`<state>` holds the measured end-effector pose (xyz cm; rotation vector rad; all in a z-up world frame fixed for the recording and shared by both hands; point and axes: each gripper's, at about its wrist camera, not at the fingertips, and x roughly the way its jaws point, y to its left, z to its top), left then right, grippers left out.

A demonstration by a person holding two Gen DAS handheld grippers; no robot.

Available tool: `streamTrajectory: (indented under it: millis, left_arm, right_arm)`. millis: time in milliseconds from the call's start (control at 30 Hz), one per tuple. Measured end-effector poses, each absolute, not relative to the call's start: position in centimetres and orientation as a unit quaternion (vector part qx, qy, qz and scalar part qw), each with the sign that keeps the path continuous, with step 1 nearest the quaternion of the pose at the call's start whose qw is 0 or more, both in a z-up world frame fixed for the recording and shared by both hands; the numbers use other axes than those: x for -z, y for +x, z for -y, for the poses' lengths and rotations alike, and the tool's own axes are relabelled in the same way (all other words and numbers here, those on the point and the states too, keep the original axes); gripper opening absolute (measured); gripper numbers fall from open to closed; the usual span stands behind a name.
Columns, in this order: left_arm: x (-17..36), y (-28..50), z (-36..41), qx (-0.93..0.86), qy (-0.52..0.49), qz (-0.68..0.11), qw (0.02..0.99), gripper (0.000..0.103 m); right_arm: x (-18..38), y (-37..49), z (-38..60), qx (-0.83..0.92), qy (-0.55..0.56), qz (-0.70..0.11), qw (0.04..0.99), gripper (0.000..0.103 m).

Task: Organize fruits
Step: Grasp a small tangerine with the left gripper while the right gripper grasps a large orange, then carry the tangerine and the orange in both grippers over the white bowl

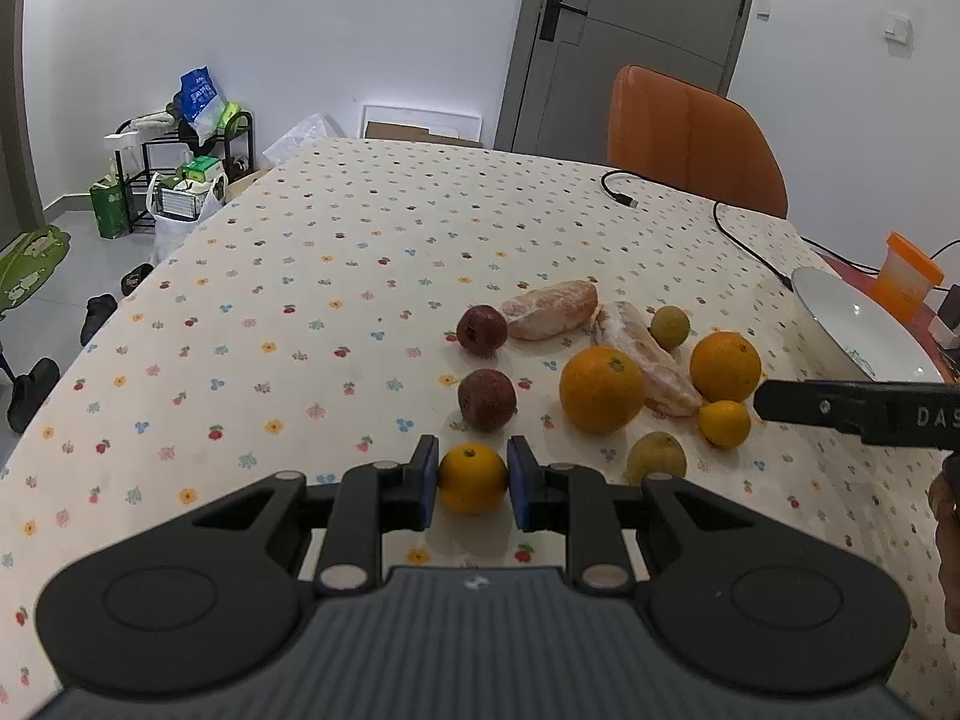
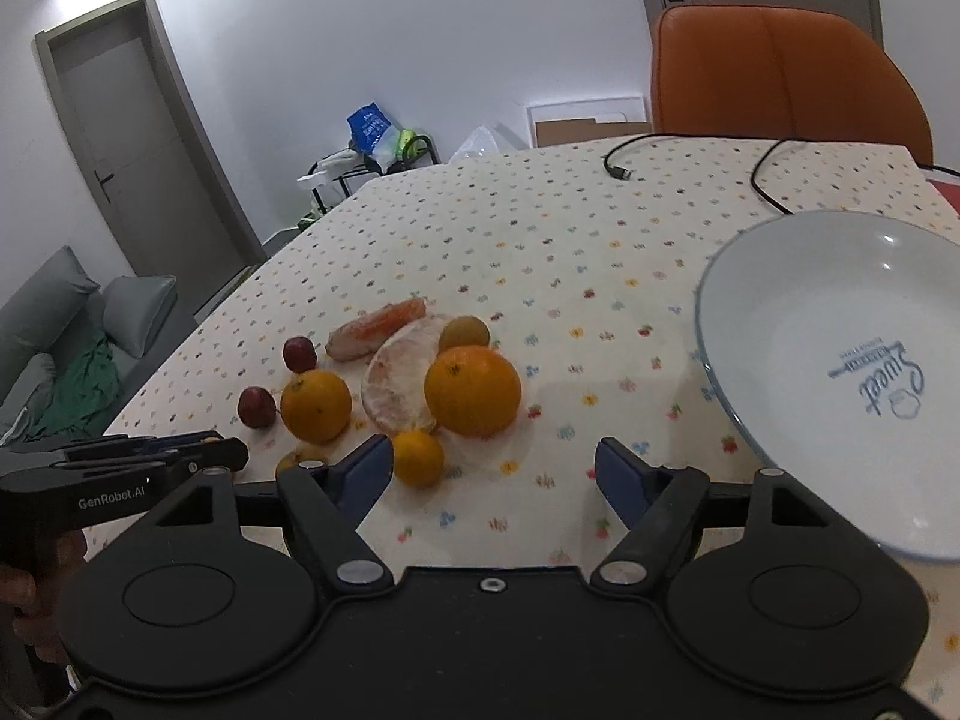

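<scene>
My left gripper [image 1: 472,480] is shut on a small orange [image 1: 472,478] just above the flowered tablecloth. Beyond it lie two dark red plums [image 1: 486,399], two large oranges [image 1: 602,389], two peeled pomelo pieces [image 1: 551,309], a small yellow citrus [image 1: 726,423] and two greenish fruits [image 1: 656,456]. My right gripper [image 2: 492,471] is open and empty, low over the cloth, with a small yellow citrus [image 2: 418,457] by its left finger. A white plate [image 2: 840,372] lies at its right. The left gripper's body [image 2: 120,468] shows at the left edge of the right wrist view.
An orange chair [image 1: 690,132] stands behind the table. A black cable [image 1: 726,228] lies across the far right of the cloth. An orange cup [image 1: 906,273] stands beyond the plate [image 1: 840,324]. A cluttered rack [image 1: 174,168] stands on the floor at left.
</scene>
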<state>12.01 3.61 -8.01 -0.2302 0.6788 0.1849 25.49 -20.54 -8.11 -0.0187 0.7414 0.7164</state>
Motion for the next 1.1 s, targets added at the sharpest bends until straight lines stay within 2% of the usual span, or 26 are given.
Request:
streamTrajectory:
  millis: [167, 400, 533, 1100]
  left_arm:
    - [8.0, 12.4, -4.0, -0.093, -0.117, -0.331, 0.932, 0.023]
    - [8.3, 12.8, -4.1, -0.105, -0.116, -0.32, 0.934, 0.023]
    - [8.4, 12.3, -4.0, -0.11, -0.122, -0.31, 0.936, 0.023]
    - [5.9, 12.7, -2.3, -0.095, -0.1, -0.292, 0.947, 0.023]
  right_arm:
    - [7.9, 26.5, 19.1, -0.352, -0.014, -0.351, 0.868, 0.066]
    - [7.8, 27.6, 17.7, -0.362, -0.019, -0.346, 0.865, 0.064]
    - [7.9, 28.1, 16.9, -0.358, -0.042, -0.358, 0.861, 0.041]
    - [5.9, 27.2, 20.8, -0.35, -0.004, -0.322, 0.88, 0.039]
